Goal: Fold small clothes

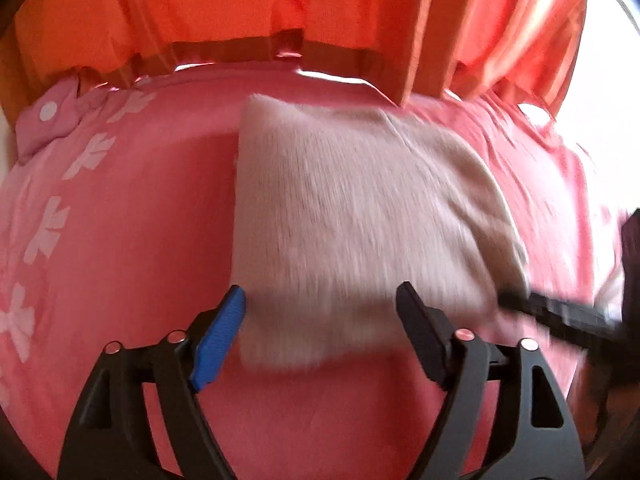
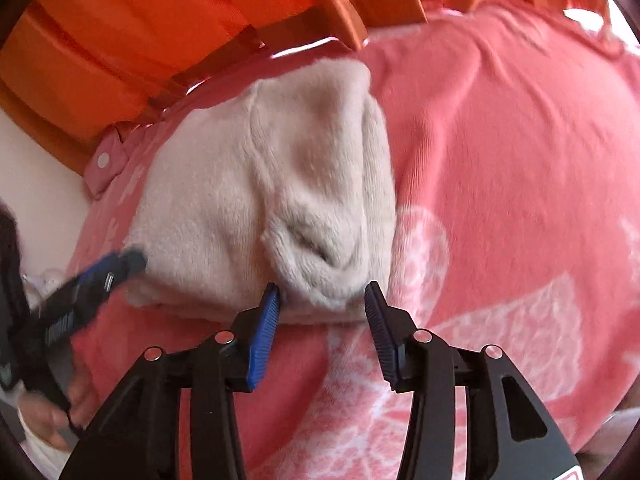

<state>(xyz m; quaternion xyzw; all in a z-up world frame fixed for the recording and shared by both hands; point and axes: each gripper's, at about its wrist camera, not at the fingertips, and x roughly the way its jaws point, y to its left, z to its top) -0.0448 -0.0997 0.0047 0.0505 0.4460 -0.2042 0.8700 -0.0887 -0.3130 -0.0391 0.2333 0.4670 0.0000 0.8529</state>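
flowers (image 1: 48, 220) in white run down the left side of the pink blanket (image 1: 132, 220), which covers the bed so the folding has a soft flat place. next comes the left gripper (image 1: 320, 300). its jaws are wide apart and hold nothing; the near edge of the fluffy cream cloth (image 1: 352, 208) lies between them, likely so they can pinch it. the cloth sits in the middle of the blanket, folded into a thick square, so the fold looks nearly done. on the right, the right gripper (image 2: 322, 290) is partly open at the cloth's bumpy near corner, one pad just touching the fluff, but it does not squeeze anything. orange curtains (image 1: 240, 0) hang behind the bed.
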